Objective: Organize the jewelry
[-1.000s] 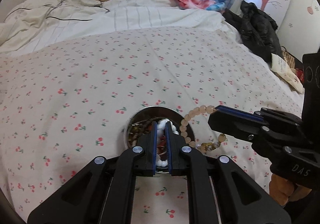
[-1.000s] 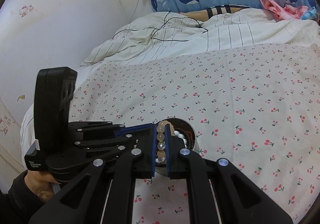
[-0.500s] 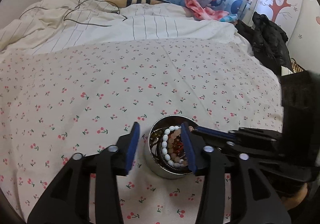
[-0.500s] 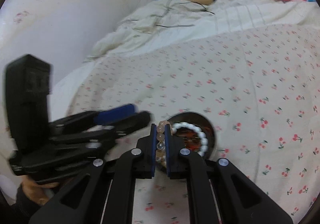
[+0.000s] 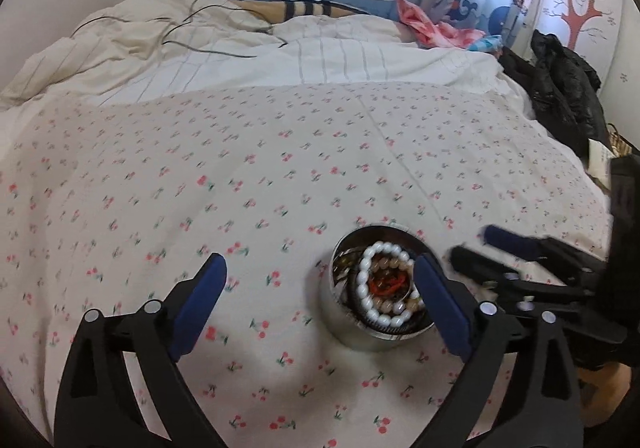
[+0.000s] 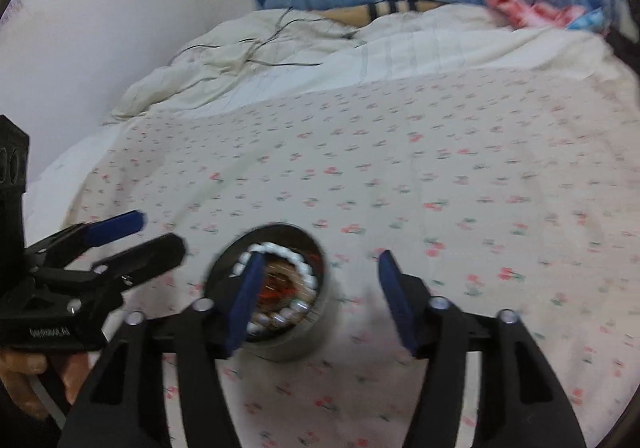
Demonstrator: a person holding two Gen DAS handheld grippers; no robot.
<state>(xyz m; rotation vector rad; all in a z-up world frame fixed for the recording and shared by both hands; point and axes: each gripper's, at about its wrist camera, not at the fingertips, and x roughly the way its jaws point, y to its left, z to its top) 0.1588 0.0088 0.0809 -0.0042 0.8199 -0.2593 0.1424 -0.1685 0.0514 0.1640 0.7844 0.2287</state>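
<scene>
We see our left tool [image 5: 320, 298] as a matte black frame of flat, ribbed arms with triangular cut-outs. Its two fingers [image 5: 198, 306] carry dark blue pads on their inner faces, and round silver screws sit at the joints. Our right tool [image 6: 318, 298] has the same build: black arms, blue pads, silver screw heads. From the right wrist view, the left tool's body shows small white lettering, too blurred to read, and a black boxy block rises above it. A hand [image 6: 28, 380] wraps its grip, with a pale cable beside it. A dark sleeve edge shows below.
</scene>
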